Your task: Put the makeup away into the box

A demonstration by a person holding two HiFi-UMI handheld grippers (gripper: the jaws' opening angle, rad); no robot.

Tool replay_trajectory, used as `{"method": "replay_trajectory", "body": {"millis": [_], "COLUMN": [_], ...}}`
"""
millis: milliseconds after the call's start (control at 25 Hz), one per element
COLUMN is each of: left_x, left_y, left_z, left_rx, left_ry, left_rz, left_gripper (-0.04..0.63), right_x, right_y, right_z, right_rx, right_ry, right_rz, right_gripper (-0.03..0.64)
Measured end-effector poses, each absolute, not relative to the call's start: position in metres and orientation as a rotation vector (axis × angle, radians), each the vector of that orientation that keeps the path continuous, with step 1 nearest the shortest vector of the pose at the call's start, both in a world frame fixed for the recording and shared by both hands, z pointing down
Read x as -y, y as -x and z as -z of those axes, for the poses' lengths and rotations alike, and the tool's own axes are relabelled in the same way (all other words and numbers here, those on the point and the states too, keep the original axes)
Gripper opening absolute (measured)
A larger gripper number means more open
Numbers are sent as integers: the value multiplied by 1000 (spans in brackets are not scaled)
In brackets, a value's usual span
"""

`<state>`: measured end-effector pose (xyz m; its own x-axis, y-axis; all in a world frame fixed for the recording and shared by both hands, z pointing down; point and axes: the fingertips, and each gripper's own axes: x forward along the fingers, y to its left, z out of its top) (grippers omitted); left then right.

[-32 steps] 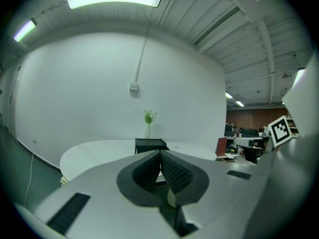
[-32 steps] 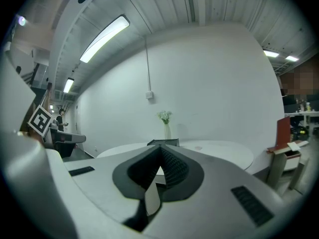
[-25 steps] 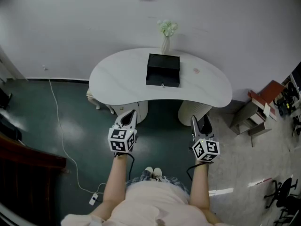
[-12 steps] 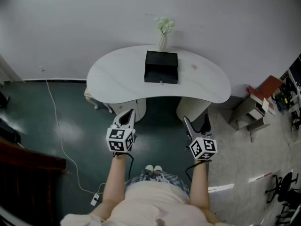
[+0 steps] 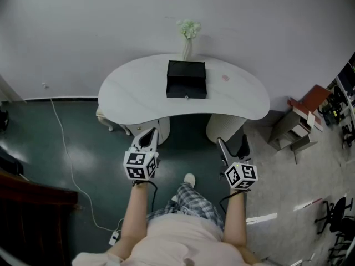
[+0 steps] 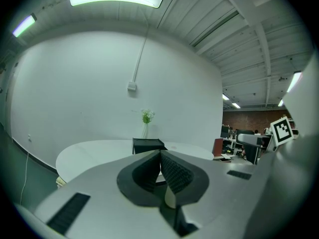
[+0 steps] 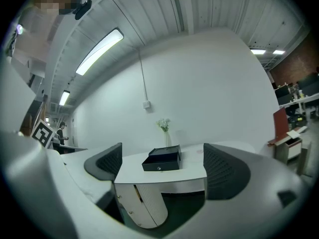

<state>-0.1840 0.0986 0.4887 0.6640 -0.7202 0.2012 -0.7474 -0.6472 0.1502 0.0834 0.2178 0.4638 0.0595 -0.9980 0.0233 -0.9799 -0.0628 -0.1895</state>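
1. The box [image 5: 186, 79] sits mid-way along the kidney-shaped tabletop [image 5: 133, 93], its knobbed front turned toward the person. That looks handy for filling it from this side.
2. The only likely makeup is a small pink item [image 5: 225, 77] lying on the tabletop just right of the box and apart from it. It is too small to say what it is, and it is not yet in the box.
3. The left gripper [image 5: 150, 134] and right gripper [image 5: 232, 144] are both held well short of the box, over the floor on the person's side. I judge this to be an approach, with nothing reached.
4. The left jaws are closed pad against pad on nothing. The right jaws have just been opening and stand wide apart and empty, framing the box. This is probably in readiness, since that gripper is on the pink item's side.
5. The box is matt black, rectangular, hard-edged and apparently rigid.
6. The tabletop is smooth, white and rounded.
7. The jaw pads are dark with ribbed faces, meant to bite on small things.
8. Just behind the box stands a slender vase [image 5: 187, 37] of pale flowers. It is narrow and likely easy to tip.
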Motion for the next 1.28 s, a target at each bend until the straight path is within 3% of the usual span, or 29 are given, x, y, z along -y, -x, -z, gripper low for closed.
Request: {"method": "replay_trajectory", "body": {"millis": [520,1280], "left_x": [-13,213], "left_y": [148,71], "left_z": [-499,-482], "left_rx": [1208,1369], "left_ry": [-2660,-2568], "left_rz": [-209,-212], "left_gripper": [26,26], "right_x": [-130,132], "right_y": [-120,-222], "right_z": [-468,-470], "right_rx": [-2049,-2232], "right_ry": [2191,2152], "right_rz": [197,262], "right_gripper": [499,499]}}
